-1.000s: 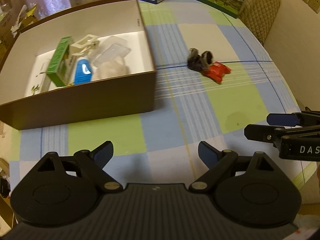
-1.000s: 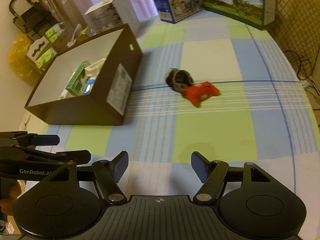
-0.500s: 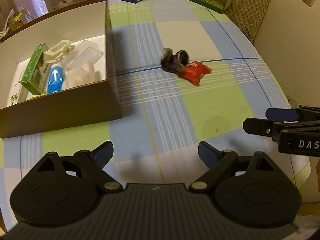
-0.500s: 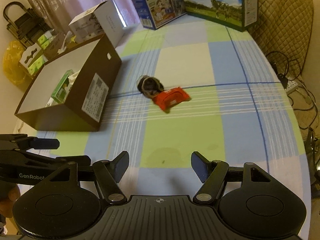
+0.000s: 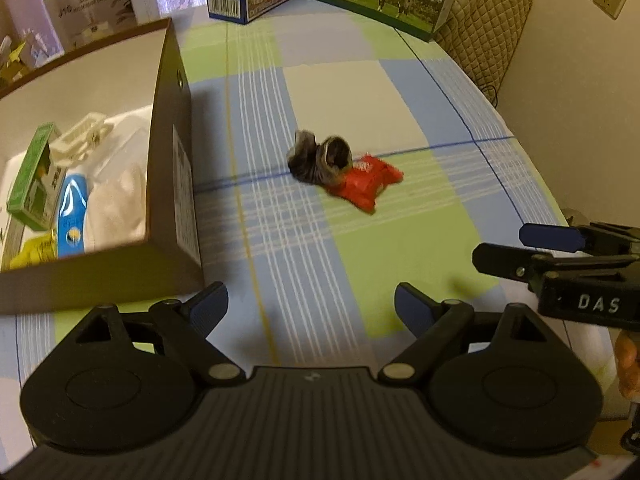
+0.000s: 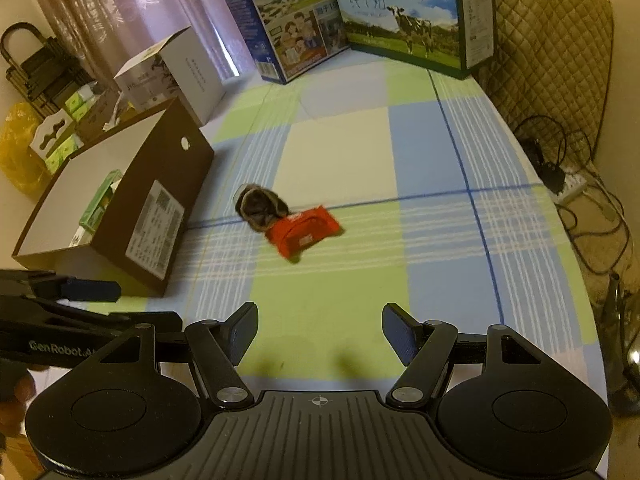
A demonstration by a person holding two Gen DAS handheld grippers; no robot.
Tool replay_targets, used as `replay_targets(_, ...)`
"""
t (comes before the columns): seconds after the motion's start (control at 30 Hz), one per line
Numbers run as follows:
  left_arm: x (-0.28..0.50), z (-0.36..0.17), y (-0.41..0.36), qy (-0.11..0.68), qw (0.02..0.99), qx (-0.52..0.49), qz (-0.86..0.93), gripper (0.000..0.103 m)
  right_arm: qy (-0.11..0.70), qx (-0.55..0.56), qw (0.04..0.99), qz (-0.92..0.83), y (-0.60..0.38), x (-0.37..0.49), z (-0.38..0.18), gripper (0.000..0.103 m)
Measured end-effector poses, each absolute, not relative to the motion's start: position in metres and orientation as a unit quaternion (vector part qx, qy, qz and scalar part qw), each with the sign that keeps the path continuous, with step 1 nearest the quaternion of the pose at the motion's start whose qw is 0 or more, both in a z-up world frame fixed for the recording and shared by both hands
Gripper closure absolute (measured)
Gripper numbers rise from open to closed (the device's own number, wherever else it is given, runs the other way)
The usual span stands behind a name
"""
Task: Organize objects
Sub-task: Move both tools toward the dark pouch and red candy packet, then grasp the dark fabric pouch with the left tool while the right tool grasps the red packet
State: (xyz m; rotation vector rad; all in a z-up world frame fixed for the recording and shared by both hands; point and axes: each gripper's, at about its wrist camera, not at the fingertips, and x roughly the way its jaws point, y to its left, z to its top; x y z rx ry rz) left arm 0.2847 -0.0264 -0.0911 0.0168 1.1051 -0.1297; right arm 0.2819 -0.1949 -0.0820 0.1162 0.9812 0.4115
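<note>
Red packet (image 6: 303, 231), touching a grey rolled sock (image 6: 260, 206), on the surface beside our brown box (image 6: 160, 196). Left claw (image 5: 311, 307) and right claw (image 6: 319, 334): wide open, empty. Approach step; next we reach and close on one item.

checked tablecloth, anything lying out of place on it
Yes: a crumpled grey striped sock and a red foil packet lie loose mid-table, touching each other, outside the brown cardboard box where the other items sit.
</note>
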Motion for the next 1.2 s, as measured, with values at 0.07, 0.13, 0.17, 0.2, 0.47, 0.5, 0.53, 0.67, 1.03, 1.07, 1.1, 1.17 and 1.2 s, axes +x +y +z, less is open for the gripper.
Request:
replay_targets(0.07, 0.293, -0.09, -0.027, 0.521, 0.852, 0.014, -0.061, 0.019, 0.466, 0.049, 0.861, 0.197, -0.194, 0.29, -0.086, 0.036)
replay_targets(0.13, 0.301, -0.09, -0.029, 0.518, 0.853, 0.019, -0.06, 0.02, 0.465, 0.046, 0.862, 0.199, -0.194, 0.297, -0.09, 0.036)
replay_targets(0.17, 0.306, -0.09, -0.03, 0.517, 0.854, 0.021, -0.061, 0.021, 0.465, 0.044, 0.861, 0.199, -0.194, 0.301, -0.091, 0.036)
replay_targets(0.2, 0.31, -0.091, -0.032, 0.516, 0.854, 0.022, -0.062, 0.022, 0.466, 0.044, 0.861, 0.199, -0.193, 0.304, -0.093, 0.036)
replay_targets(0.47, 0.352, -0.106, -0.046, 0.52, 0.851, 0.031, -0.068, 0.032, 0.472, 0.054, 0.862, 0.179, -0.199, 0.328, -0.104, 0.036)
replay_targets(0.5, 0.356, -0.108, -0.047, 0.522, 0.85, 0.032, -0.067, 0.033, 0.472, 0.056, 0.863, 0.174, -0.201, 0.332, -0.106, 0.036)
replay_targets(0.53, 0.361, -0.111, -0.048, 0.523, 0.849, 0.031, -0.066, 0.035, 0.472, 0.059, 0.863, 0.168, -0.204, 0.335, -0.107, 0.036)
replay_targets(0.67, 0.379, -0.12, -0.05, 0.524, 0.85, 0.023, -0.058, 0.036, 0.474, 0.071, 0.865, 0.146, -0.217, 0.347, -0.112, 0.036)
replay_targets(1.03, 0.413, -0.15, -0.054, 0.533, 0.845, 0.019, -0.047, 0.046, 0.482, 0.093, 0.865, 0.105, -0.248, 0.36, -0.121, 0.036)
replay_targets(1.07, 0.413, -0.15, -0.055, 0.529, 0.847, 0.018, -0.049, 0.054, 0.482, 0.094, 0.865, 0.104, -0.248, 0.36, -0.122, 0.036)
replay_targets(1.1, 0.413, -0.15, -0.056, 0.526, 0.849, 0.018, -0.053, 0.06, 0.483, 0.095, 0.864, 0.103, -0.249, 0.36, -0.122, 0.036)
replay_targets(1.17, 0.411, -0.149, -0.057, 0.523, 0.85, 0.022, -0.055, 0.069, 0.484, 0.097, 0.863, 0.105, -0.248, 0.36, -0.123, 0.036)
replay_targets(1.2, 0.41, -0.148, -0.057, 0.519, 0.853, 0.024, -0.055, 0.073, 0.485, 0.098, 0.862, 0.108, -0.247, 0.361, -0.123, 0.036)
